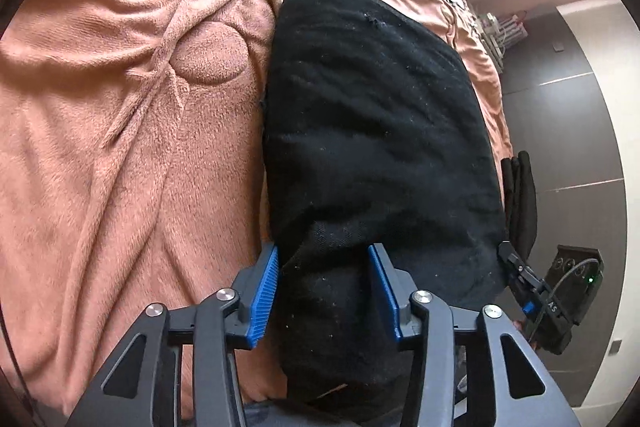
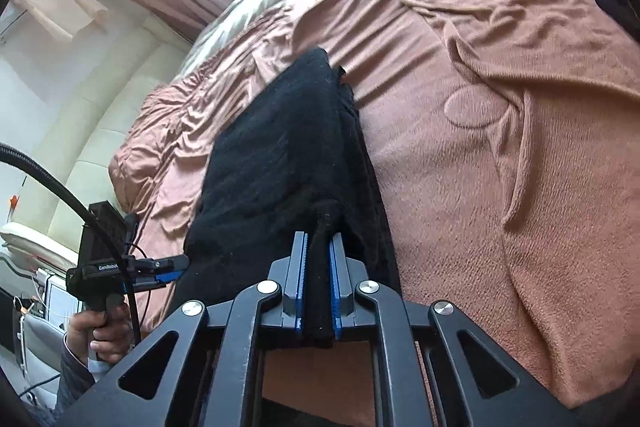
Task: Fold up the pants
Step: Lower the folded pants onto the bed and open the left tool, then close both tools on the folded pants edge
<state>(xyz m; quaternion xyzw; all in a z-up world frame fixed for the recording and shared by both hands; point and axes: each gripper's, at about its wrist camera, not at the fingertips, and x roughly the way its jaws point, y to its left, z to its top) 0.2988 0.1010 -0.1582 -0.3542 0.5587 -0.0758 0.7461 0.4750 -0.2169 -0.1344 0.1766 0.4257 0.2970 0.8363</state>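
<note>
Right tongs clamp black pants; left tongs straddle pants, grip unclear.

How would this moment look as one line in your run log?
task: fold pants | left gripper: straddling black pants | right gripper: shut on pants | surface: orange blanket

I am holding my left gripper angled downward with its blue-padded fingers set part-way apart, black cloth lying between them. I am keeping my right gripper clamped nearly shut, its pads pinching a thin fold of that cloth. My left hand is wrapping its fingers around the left gripper's handle.
</note>
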